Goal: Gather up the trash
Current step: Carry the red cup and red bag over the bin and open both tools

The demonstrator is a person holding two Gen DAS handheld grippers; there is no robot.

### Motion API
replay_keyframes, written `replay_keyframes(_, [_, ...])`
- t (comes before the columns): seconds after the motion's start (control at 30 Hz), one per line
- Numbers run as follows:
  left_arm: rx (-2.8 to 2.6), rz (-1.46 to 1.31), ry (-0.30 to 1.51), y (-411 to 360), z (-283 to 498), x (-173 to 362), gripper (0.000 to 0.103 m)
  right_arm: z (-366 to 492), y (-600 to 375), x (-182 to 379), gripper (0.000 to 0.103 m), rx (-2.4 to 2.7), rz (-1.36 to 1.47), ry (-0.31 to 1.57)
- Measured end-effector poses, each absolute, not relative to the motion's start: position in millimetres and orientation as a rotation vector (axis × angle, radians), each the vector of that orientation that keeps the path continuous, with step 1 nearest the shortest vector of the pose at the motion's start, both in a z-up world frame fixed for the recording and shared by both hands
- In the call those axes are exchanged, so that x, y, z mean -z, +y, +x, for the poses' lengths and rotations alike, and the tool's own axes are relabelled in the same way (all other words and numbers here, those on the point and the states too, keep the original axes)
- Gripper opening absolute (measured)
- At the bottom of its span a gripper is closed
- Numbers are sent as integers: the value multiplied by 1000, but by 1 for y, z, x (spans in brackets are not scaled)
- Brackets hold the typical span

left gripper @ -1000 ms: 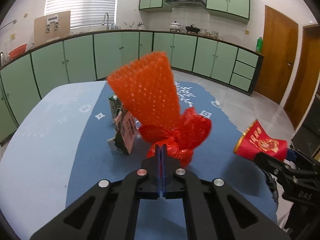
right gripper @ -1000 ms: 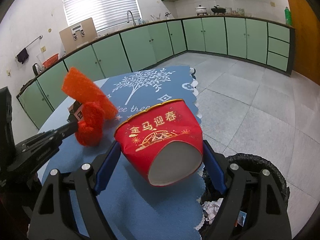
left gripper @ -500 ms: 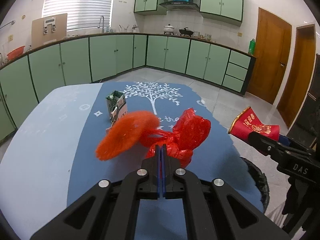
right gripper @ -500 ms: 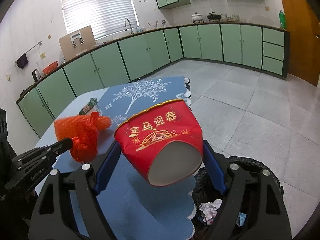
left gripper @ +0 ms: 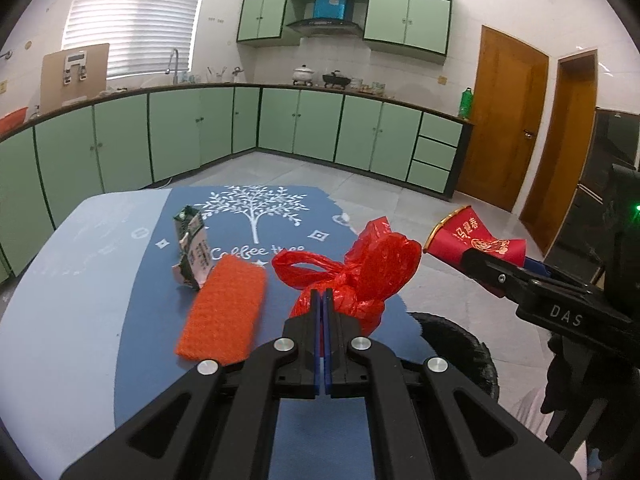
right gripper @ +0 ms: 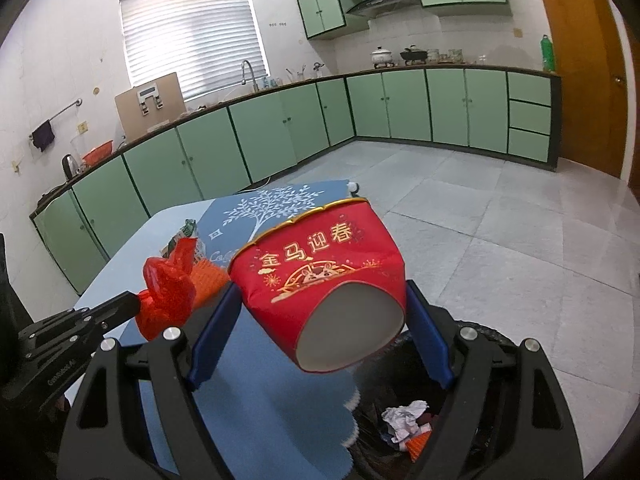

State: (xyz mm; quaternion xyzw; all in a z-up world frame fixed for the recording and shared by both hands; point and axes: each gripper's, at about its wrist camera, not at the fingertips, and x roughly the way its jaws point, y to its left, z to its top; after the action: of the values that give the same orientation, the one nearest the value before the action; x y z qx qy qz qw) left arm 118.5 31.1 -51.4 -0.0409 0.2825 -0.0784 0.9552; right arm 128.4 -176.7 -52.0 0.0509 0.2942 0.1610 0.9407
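Nearest the lens, left gripper (left gripper: 322, 300) pinches the limp red plastic bag (left gripper: 360, 272) by its knot; right gripper (right gripper: 320, 300) clamps the light, crushable paper cup (right gripper: 320, 272) mid-wall above the bin (right gripper: 496, 344).

**Readable lettering in the kitchen scene**

The red paper bowl with a gold rim (right gripper: 320, 276) carries gold Chinese characters, 金马迎春, across its side in the right wrist view; in the left wrist view (left gripper: 476, 238) only part of that line shows.

The dark blue table mat with a white tree print (left gripper: 256, 216) bears white script reading "Coffee tree", partly covered.

The black arm of the right gripper (left gripper: 566, 316) is marked "DAS" in pale capitals.

Print on the crumpled green and white drink carton (left gripper: 192, 246) is too small to read.
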Motion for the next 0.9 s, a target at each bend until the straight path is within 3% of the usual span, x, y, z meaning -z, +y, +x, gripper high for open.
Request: replay_keyframes(0.9, [347,-28,540,-71,130,36,1,77,-281,34,78,-141,112,528])
